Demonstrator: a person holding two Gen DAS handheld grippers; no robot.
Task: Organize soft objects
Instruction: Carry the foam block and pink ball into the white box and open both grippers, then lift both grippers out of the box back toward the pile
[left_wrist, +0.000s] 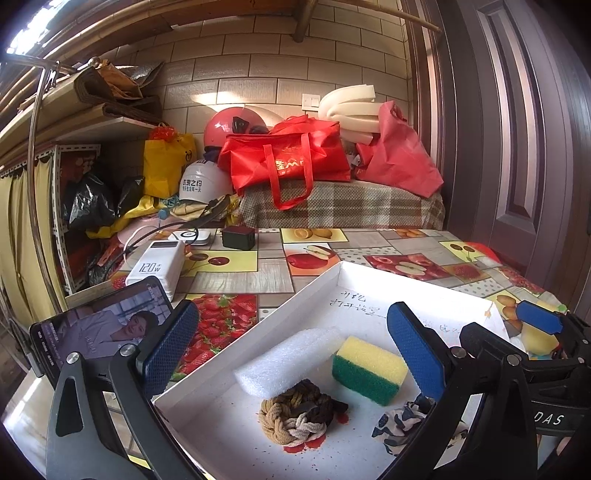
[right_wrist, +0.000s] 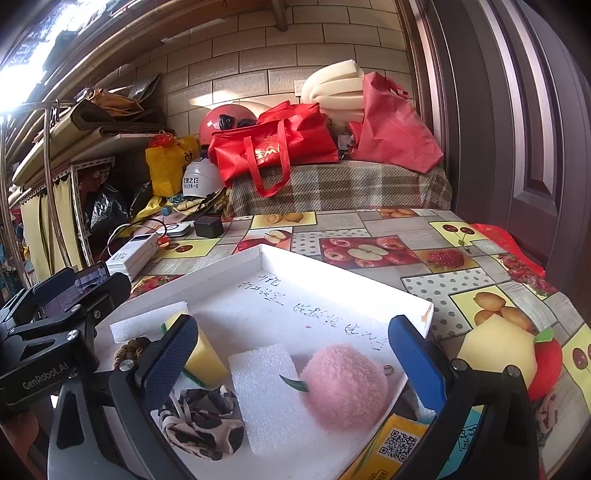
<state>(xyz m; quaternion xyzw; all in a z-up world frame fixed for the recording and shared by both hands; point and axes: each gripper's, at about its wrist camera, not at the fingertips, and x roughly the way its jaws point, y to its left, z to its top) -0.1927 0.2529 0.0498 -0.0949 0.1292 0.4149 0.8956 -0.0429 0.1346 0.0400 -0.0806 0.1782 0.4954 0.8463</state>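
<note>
Blue pads sit closest to you in both views, and both are spread wide with nothing held. Your left hand-held gripper (left_wrist: 295, 350) hangs over the white tray (left_wrist: 317, 284). Between its pads lie the braided rope knot (left_wrist: 295, 413), the long white foam strip (left_wrist: 288, 365) and the yellow and green sponge (left_wrist: 369, 369). Your right hand-held gripper (right_wrist: 295, 362) hangs over the same tray's near corner. There you see the fuzzy pink peach (right_wrist: 343, 387), the white foam block (right_wrist: 269, 391) and the spotted cloth scrunchie (right_wrist: 203, 424).

So most soft things already sit in the tray on the desk (right_wrist: 424, 288). It looks like you are between two picks. A pale yellow foam fruit (right_wrist: 495, 350) and a red one (right_wrist: 546, 369) wait outside the tray, on the right. Your next move is likely to reach over with the right one, close softly on a fruit so it does not squash, then lift it into a bare part of the tray.
</note>
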